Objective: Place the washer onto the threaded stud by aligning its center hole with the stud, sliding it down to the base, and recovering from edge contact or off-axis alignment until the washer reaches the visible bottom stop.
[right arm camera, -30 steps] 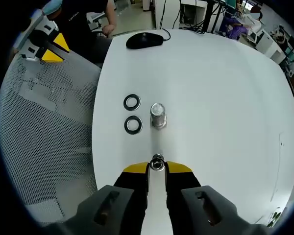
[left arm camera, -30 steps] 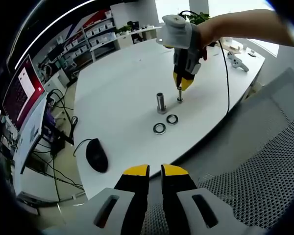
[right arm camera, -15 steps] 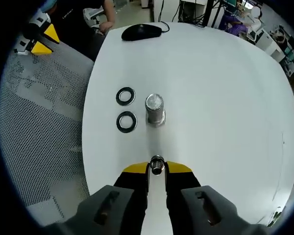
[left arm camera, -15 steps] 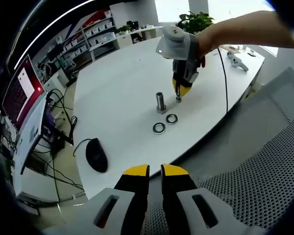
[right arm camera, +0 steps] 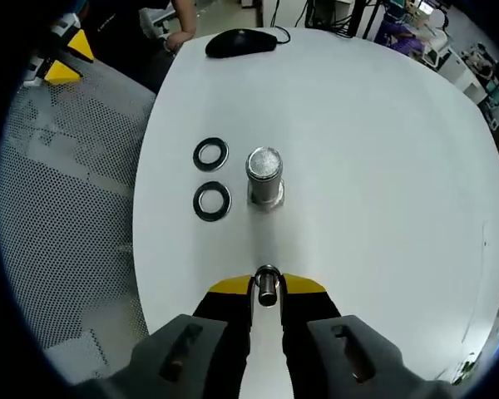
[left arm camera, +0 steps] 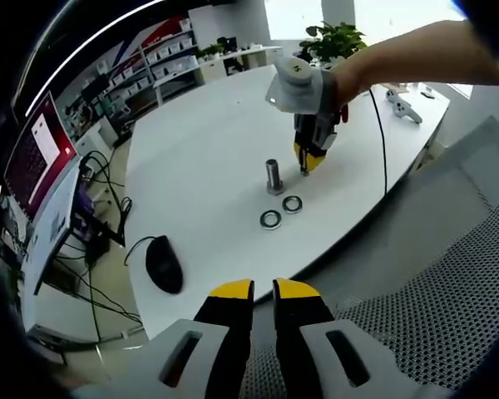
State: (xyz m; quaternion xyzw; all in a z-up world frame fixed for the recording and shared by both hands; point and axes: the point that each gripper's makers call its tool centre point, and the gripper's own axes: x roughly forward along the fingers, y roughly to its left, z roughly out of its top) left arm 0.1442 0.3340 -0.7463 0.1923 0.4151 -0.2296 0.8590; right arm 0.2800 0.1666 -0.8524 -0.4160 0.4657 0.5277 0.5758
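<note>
The right tool (right arm camera: 267, 287), closed on a washer (right arm camera: 267, 278) at lower centre, holds it edge-up to thread the stud (right arm camera: 264, 174) above. The left tool (left arm camera: 264, 288) waits closed, empty, clear.

Even, bright overhead lighting is seen in both views, with daylight blown out at distant windows (left arm camera: 449, 17). Soft, short shadows are cast on the white table (right arm camera: 382, 166). Straight lines are bent by fisheye distortion toward the edges.

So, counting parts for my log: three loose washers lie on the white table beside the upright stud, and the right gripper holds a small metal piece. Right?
Not three: the right gripper view shows two washers lying on the white table beside the upright stud. The right gripper does hold a small metal piece.
</note>
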